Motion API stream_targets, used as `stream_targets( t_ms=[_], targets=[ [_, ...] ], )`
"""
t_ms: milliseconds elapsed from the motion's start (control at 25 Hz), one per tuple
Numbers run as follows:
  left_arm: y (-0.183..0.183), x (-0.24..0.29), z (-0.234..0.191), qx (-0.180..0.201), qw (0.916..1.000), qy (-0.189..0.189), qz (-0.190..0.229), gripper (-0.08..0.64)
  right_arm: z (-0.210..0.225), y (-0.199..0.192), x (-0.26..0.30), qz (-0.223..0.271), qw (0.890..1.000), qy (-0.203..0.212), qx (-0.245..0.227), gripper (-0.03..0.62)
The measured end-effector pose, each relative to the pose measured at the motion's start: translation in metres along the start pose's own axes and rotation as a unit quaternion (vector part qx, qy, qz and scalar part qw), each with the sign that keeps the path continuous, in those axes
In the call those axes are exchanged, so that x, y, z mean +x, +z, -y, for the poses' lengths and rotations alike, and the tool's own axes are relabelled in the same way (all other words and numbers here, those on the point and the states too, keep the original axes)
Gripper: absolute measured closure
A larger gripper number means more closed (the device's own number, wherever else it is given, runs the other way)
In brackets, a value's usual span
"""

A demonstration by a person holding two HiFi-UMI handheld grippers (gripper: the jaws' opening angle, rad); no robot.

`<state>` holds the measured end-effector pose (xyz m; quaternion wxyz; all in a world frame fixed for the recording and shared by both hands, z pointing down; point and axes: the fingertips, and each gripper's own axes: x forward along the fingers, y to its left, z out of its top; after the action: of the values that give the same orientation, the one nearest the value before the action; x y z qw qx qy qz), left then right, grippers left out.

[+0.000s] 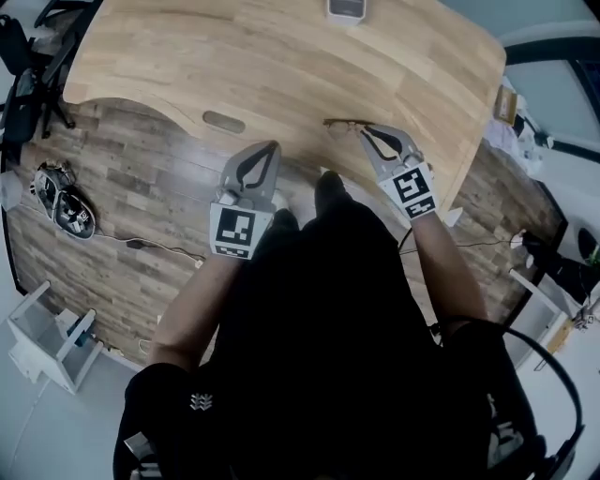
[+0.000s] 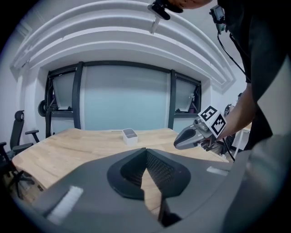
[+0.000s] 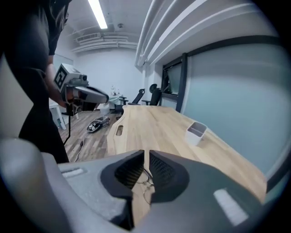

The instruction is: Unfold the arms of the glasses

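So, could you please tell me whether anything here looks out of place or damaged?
Nothing on the table looks wrong: the glasses lie flat near its front edge, and the white container stands upright at the far side. Only the dark gear with a cable on the floor looks untidy.

The head camera is looking steeply down at the desk's (image 1: 281,56) near edge. The left gripper (image 1: 272,146) and right gripper (image 1: 365,129) cameras are skimming low across it, sharing the white box (image 2: 129,135).
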<state>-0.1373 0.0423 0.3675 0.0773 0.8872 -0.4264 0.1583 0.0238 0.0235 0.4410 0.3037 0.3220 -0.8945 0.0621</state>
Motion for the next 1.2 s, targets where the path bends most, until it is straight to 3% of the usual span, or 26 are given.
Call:
stream_targets(
  t_ms=[160, 360, 480, 800, 1000, 1200],
  targets=[
    [-0.011, 0.02, -0.004, -0.009, 0.9995, 0.016, -0.026, 0.554, 0.006, -0.029, 0.046, -0.049, 0.995, 0.076, -0.033, 0.565],
    [-0.025, 0.036, -0.006, -0.018, 0.9982, 0.03, -0.049, 0.554, 0.006, -0.046, 0.076, -0.092, 0.981, 0.131, -0.108, 0.553],
    [-0.034, 0.039, -0.006, -0.025, 0.9972, 0.038, -0.058, 0.554, 0.0, -0.058, 0.089, -0.114, 0.972, 0.164, -0.128, 0.538],
    [-0.048, 0.036, -0.007, -0.032, 0.9953, 0.047, -0.078, 0.554, -0.007, -0.075, 0.109, -0.146, 0.961, 0.185, -0.146, 0.54],
    [-0.05, 0.035, -0.003, -0.031, 0.9953, 0.041, -0.082, 0.554, -0.009, -0.078, 0.107, -0.144, 0.962, 0.183, -0.146, 0.56],
    [-0.051, 0.038, -0.003, -0.024, 0.9957, 0.03, -0.084, 0.554, -0.007, -0.068, 0.099, -0.121, 0.969, 0.172, -0.129, 0.566]
  ],
)
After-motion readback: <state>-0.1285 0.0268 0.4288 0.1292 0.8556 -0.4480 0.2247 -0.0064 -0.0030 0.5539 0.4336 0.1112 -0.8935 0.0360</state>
